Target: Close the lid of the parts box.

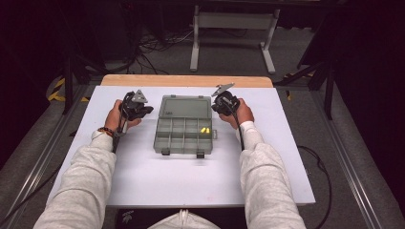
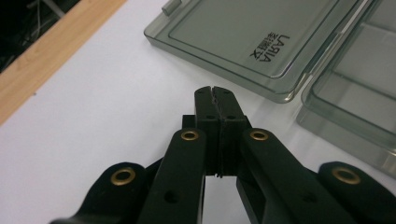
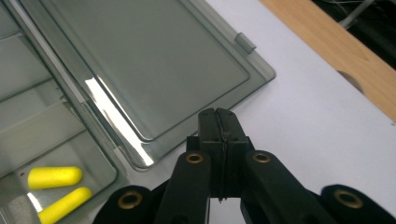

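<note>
I see smoky-grey translucent plastic compartment box [image 1: 184,129] lying open mid white table sheet [image 1: 143,176], flat lid [image 1: 186,105] folded back toward bare wooden table edge [image 1: 186,80]. Nothing between box and either tool. Two yellow foam earplugs [image 1: 204,130] lie side by side in one compartment on box's right side. My left gripper [image 1: 143,110] just left of lid, jaws pressed together, empty. My right gripper [image 1: 216,106] just right of lid, jaws likewise together, empty.
</note>
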